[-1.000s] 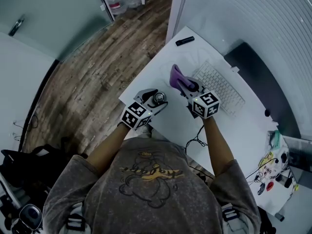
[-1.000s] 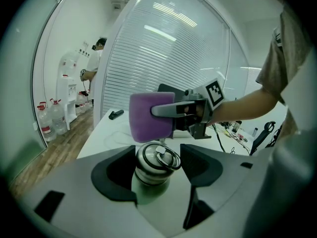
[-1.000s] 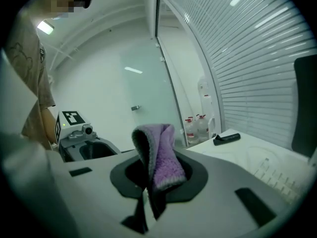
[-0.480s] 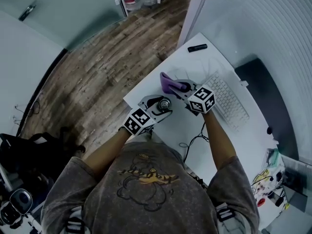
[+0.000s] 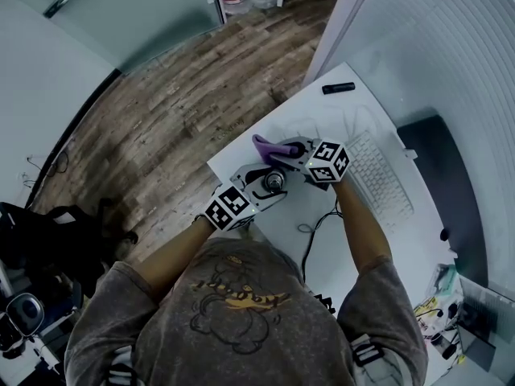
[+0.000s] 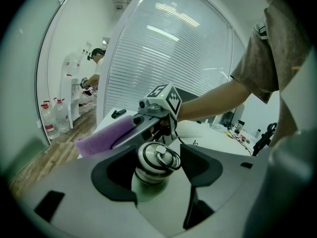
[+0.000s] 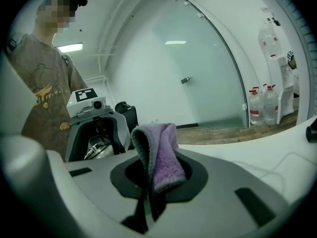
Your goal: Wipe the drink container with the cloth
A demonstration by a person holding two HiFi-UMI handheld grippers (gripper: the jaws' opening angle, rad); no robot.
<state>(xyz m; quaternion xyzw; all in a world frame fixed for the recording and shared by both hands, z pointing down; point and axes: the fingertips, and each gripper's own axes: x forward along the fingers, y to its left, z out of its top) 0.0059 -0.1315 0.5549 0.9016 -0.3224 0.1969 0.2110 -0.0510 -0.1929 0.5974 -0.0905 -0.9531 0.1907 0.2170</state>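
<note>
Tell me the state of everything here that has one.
Round metal drink container: lid on, clamped in the left gripper.
Purple fuzzy cloth: folded, pinched in the right gripper.
Left gripper: shut on the container.
Right gripper: shut on the cloth.

The drink container is polished metal with a glossy shine. The purple cloth is soft, fuzzy fabric. The desk is smooth and white; the floor is worn wood planks.
</note>
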